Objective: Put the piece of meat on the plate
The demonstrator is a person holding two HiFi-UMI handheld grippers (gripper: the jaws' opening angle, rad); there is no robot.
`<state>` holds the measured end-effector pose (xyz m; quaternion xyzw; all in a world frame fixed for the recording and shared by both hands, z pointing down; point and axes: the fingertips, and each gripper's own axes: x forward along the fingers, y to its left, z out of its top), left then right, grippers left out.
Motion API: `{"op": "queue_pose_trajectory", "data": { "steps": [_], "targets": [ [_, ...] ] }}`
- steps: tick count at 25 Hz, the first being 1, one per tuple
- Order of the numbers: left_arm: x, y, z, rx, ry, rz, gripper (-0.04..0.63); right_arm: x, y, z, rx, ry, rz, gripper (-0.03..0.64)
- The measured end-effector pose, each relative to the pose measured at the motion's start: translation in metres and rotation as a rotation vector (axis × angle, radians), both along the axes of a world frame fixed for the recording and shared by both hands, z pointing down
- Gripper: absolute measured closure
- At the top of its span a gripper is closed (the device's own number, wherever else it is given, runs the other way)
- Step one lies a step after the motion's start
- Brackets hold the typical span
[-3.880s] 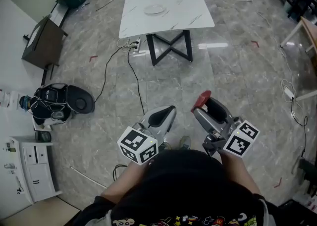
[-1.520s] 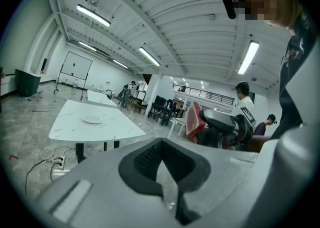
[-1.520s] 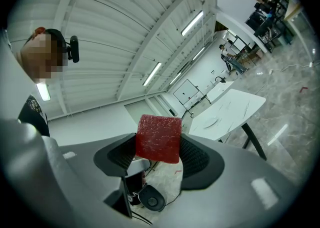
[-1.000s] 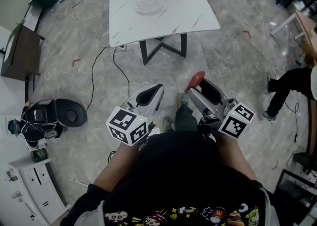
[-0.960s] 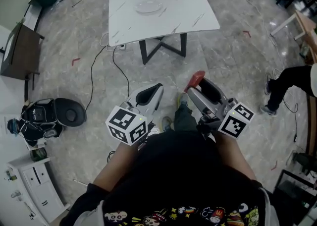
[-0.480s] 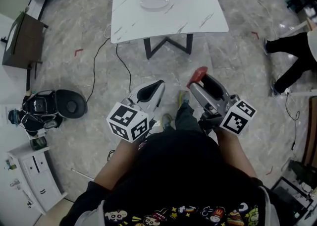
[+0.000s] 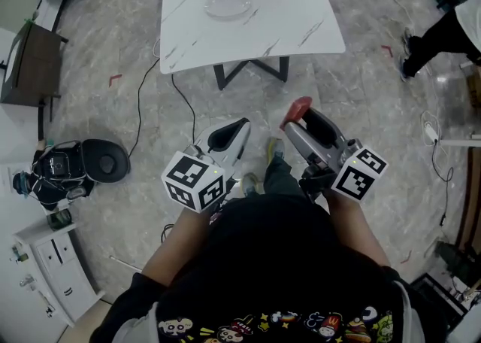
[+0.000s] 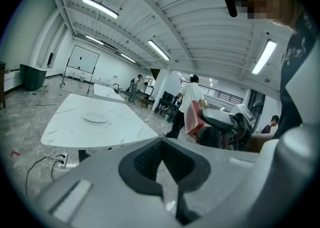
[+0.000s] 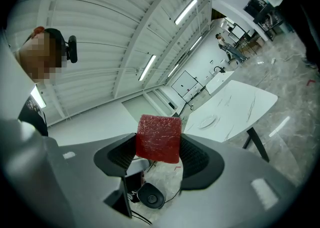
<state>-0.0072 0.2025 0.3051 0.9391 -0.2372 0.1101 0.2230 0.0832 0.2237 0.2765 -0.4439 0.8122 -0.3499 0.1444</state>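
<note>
My right gripper (image 7: 300, 110) is shut on a red slab of meat (image 9: 158, 139), which sticks out past its jaws and also shows as the meat (image 7: 297, 108) over the floor in the head view. The meat (image 8: 192, 117) appears at the right of the left gripper view too. A pale plate (image 7: 228, 6) lies bare on the white marble table (image 7: 301, 3) well ahead of both grippers; the plate (image 9: 208, 120) and plate (image 8: 96, 117) show small in both gripper views. My left gripper (image 7: 238, 124) is held beside the right one, jaws together with nothing between them.
The table stands on a black crossed frame (image 7: 252, 73) over a grey stone floor. A black cable (image 7: 186, 104) runs from under it. A dark cabinet (image 7: 28, 63), a black bag (image 7: 56, 168) and a white drawer unit (image 7: 41, 277) stand at the left. A person's legs (image 7: 440, 37) are at the far right.
The table and plate have drawn nearer in the head view as I walk toward them. The person at the right has walked further away. Both grippers keep their hold and pose.
</note>
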Motion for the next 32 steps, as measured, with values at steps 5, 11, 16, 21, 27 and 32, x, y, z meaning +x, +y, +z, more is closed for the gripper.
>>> {"op": "queue_pose_trajectory", "data": {
  "steps": [5,11,16,21,27,32],
  "targets": [
    [0.016,-0.021,-0.001,-0.007,-0.008,-0.001,0.595,0.014,-0.022,0.001,-0.011,0.002,-0.011,0.322],
    [0.039,-0.043,0.000,-0.021,-0.016,-0.017,0.595,0.032,-0.049,0.002,-0.020,0.002,-0.043,0.323],
    [0.059,-0.061,0.001,-0.028,-0.034,-0.032,0.595,0.049,-0.070,0.004,-0.022,-0.003,-0.074,0.322],
    [0.083,-0.077,-0.003,-0.011,-0.060,-0.054,0.595,0.071,-0.090,0.005,-0.010,-0.017,-0.109,0.322],
    [0.117,-0.091,-0.004,0.024,-0.093,-0.070,0.595,0.096,-0.109,0.008,0.024,-0.024,-0.157,0.323],
    [0.135,-0.095,-0.001,0.031,-0.126,-0.045,0.595,0.111,-0.118,0.012,0.030,-0.031,-0.156,0.323]
  ]
}}
